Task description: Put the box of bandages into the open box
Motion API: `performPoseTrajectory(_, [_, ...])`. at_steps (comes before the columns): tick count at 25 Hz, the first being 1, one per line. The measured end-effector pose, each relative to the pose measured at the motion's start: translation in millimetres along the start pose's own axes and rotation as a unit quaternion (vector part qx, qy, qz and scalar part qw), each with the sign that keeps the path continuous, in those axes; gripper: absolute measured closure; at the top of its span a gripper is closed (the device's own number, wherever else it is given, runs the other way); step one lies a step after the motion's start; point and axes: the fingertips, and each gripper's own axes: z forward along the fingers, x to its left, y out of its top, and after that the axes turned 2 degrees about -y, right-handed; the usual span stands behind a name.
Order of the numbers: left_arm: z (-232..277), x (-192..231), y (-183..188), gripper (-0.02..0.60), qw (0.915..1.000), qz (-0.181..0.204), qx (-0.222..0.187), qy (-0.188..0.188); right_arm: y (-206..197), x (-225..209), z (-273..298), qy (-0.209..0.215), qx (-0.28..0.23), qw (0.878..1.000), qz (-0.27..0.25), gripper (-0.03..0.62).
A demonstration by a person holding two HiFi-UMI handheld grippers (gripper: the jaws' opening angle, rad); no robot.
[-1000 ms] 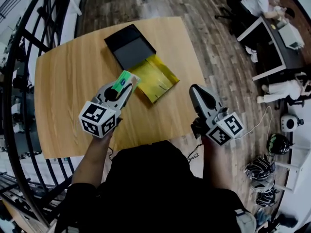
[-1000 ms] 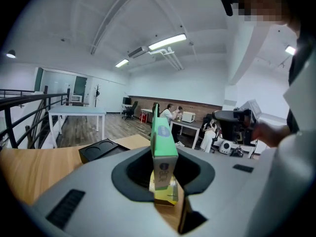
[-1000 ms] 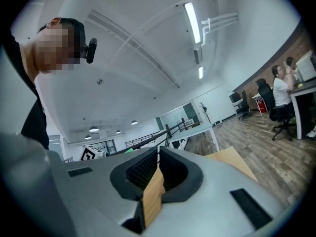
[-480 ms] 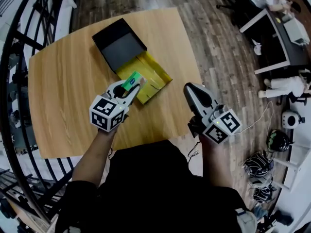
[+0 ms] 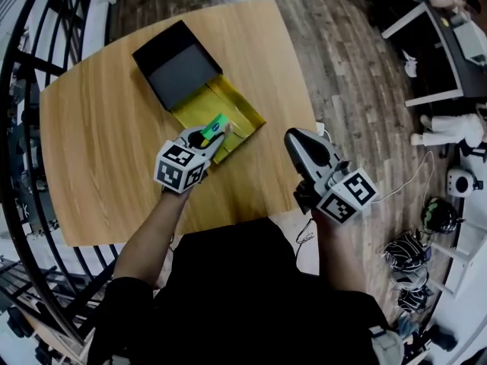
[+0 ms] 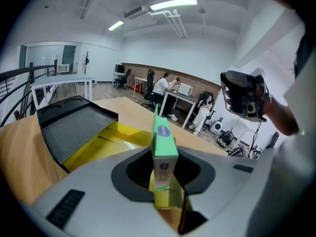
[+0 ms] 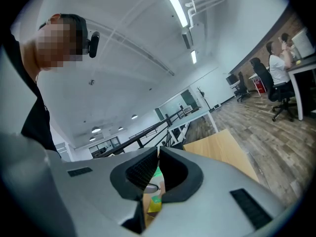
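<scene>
The green bandage box [image 5: 215, 126] sticks up between the jaws of my left gripper [image 5: 208, 136], which is shut on its lower end. It hangs over the near part of the open box's yellow tray [image 5: 199, 102], whose black lid [image 5: 175, 63] lies flipped back behind it. In the left gripper view the bandage box [image 6: 163, 143] stands upright in the jaws, with the yellow tray [image 6: 101, 143] and black lid [image 6: 74, 123] ahead to the left. My right gripper [image 5: 294, 138] hovers off the table's right edge, shut and empty, its jaws [image 7: 158, 157] meeting.
The round-cornered wooden table [image 5: 99, 150] carries only the open box. A black railing [image 5: 23, 90] curves along the left. Desks with seated people [image 5: 449, 6] stand at the far right, and helmets [image 5: 437, 215] lie on the floor.
My left gripper has carried the bandage box forward and to the right, from beside the tray to over its near part. The right gripper has barely moved.
</scene>
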Motion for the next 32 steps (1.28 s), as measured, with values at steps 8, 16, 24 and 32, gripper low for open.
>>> performPoseTrajectory(8, [25.0,10.4,-20.4,0.482,0.9992,-0.011,0.037,0.002,-6.9,-16.8,3.6,0.006,0.003,1.000,0.016,0.554])
performPoseTrajectory(16, [40.7,11.8,-31.5,0.482,0.9975,-0.034,0.057,-0.025,-8.1,-28.6,5.7,0.015,0.005,1.000,0.024,0.554])
performPoseTrajectory(24, [36.4,36.9,-30.4,0.371,0.9963,-0.002,0.073,0.046,-2.2,-34.8,12.9,0.035,0.014,0.999,0.027,0.554])
performPoseTrajectory(32, [2.5,69.0,-12.4,0.291,0.9854,0.029,0.062,0.156,8.5,-32.9,24.3,0.064,0.020,0.998,0.020,0.554])
